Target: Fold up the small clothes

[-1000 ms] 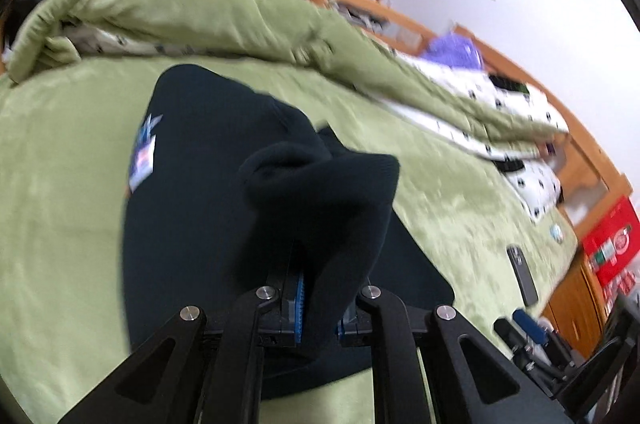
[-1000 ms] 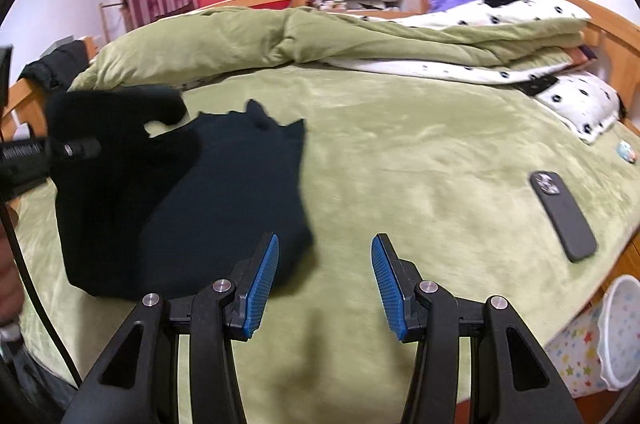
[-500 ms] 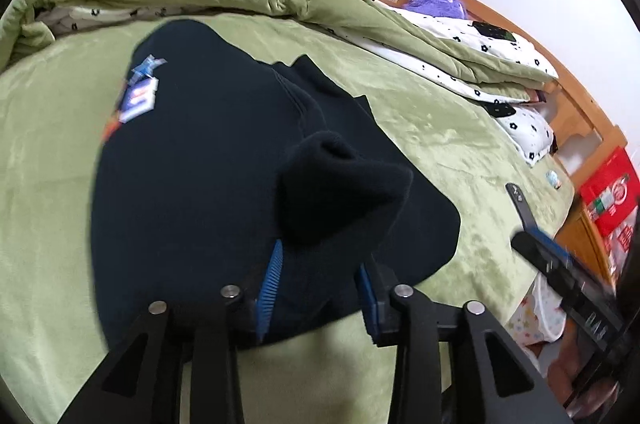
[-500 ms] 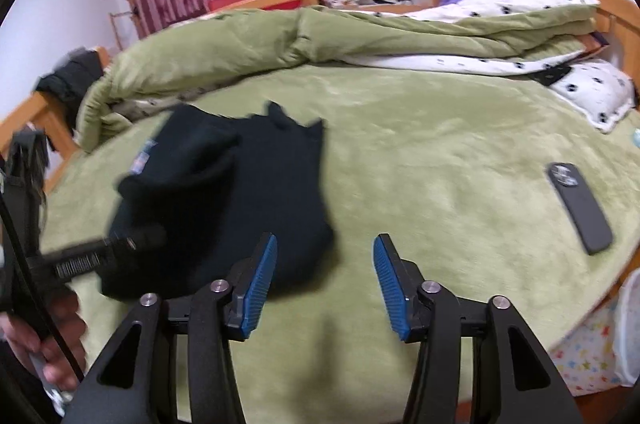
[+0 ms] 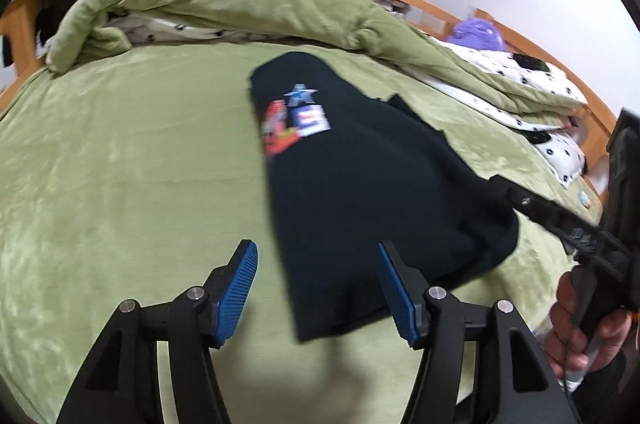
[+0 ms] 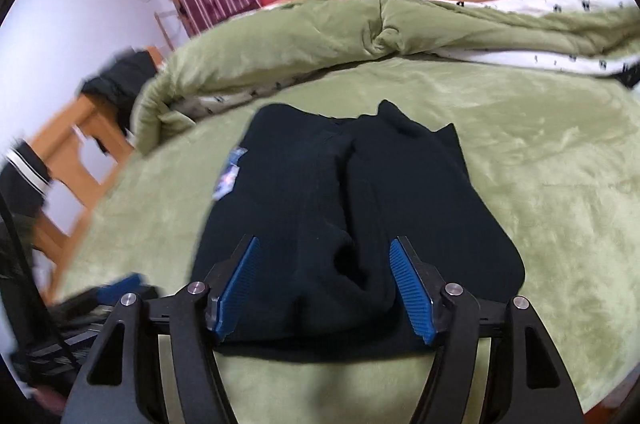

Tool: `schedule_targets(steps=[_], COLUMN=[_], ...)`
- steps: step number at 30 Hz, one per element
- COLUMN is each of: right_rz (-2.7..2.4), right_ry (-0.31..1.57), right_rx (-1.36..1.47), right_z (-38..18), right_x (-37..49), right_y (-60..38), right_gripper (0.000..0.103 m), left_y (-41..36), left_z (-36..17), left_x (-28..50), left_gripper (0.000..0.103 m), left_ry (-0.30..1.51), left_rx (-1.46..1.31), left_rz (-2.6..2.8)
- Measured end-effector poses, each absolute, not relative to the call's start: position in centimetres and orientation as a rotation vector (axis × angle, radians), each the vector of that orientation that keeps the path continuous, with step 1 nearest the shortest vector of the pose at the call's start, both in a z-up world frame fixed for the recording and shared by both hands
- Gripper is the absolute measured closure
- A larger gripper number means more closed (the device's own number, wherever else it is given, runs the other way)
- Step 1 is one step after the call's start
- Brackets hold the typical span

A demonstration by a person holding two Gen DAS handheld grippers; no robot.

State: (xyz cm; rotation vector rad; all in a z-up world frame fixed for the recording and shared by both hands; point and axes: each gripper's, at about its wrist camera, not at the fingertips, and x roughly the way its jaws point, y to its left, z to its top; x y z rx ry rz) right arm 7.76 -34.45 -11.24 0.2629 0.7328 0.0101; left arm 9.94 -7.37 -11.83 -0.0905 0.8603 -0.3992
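Currently left gripper [image 5: 316, 284] and right gripper [image 6: 324, 284] stood wide, just opened, gripping nothing, near black sweater [image 6: 340, 216]'s front hem. Risk judged: loose folded sleeve slipping, bunching.

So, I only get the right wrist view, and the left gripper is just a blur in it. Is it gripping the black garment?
Observer: No. The left gripper has its jaws apart, and they have just been opening. The near corner of the black garment shows between them, unpinched.
Operator: I can't read the patch. What's on it?
Observer: The patch faces up: a blue star above red and white badges.
Operator: Anything loose on the bed past the garment?
Observer: A small round object lies on the green cover, beyond the garment's right side.
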Motion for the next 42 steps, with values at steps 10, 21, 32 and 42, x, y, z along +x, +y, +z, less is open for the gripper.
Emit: schedule_targets(steps=[10, 21, 32, 42], right_rz=[-0.112, 0.010, -0.081, -0.220], right_ry=[0.879, 0.892, 0.567, 0.784], right_rx=[0.260, 0.387, 0.400, 0.377], right_z=[-17.1, -17.7, -10.2, -15.1], right_x=[11.7, 13.2, 8.2, 7.5], right_y=[-35.8, -35.9, -40.0, -45.7], right_gripper=[0.030, 0.074, 0.090, 0.057], left_y=[-4.6, -3.1, -3.5, -4.7], left_z=[-13.4, -15.3, -16.2, -16.2], left_x=[11.5, 12.4, 11.7, 11.6], left_gripper=[0.044, 0.044, 0.044, 0.044], left_ry=[0.864, 0.916, 0.934, 0.947], left_rx=[-0.105, -0.186, -0.179, -0.178], left_rz=[-0.375, -0.365, -0.364, -0.406])
